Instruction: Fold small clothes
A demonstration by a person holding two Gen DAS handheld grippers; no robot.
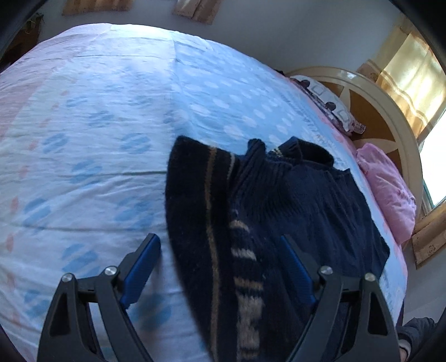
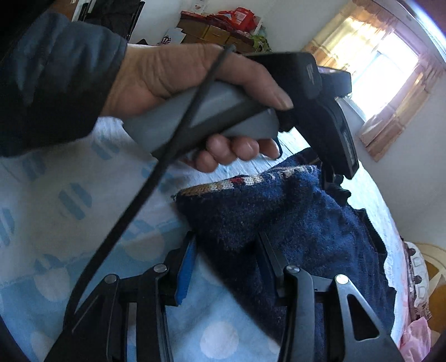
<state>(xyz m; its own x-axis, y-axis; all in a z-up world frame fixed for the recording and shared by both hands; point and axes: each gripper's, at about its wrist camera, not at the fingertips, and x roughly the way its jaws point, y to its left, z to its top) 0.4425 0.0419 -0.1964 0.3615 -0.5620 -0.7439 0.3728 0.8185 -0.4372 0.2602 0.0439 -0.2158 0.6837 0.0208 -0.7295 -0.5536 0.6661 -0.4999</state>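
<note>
I see the navy sweater [image 1: 292, 200] lying on the blue-dotted bedsheet [image 1: 97, 125]. My left gripper [image 1: 220, 245] stands apart over its striped edge, clamping nothing. My right gripper [image 2: 225, 245] straddles a raised fold, grip unclear.

Left wrist view: navy sweater [image 1: 292, 200] lower part runs off bottom edge; near portion blurred. Right wrist view: left claw [image 2: 331, 178] tips hidden behind sweater fold; hand [image 2: 178, 80] and cable [image 2: 156, 172] motion-blurred. Right claw [image 2: 227, 252]: sweater covers one finger; pad contact not resolvable. Shelf items [image 2: 223, 25] too small to identify.
</note>
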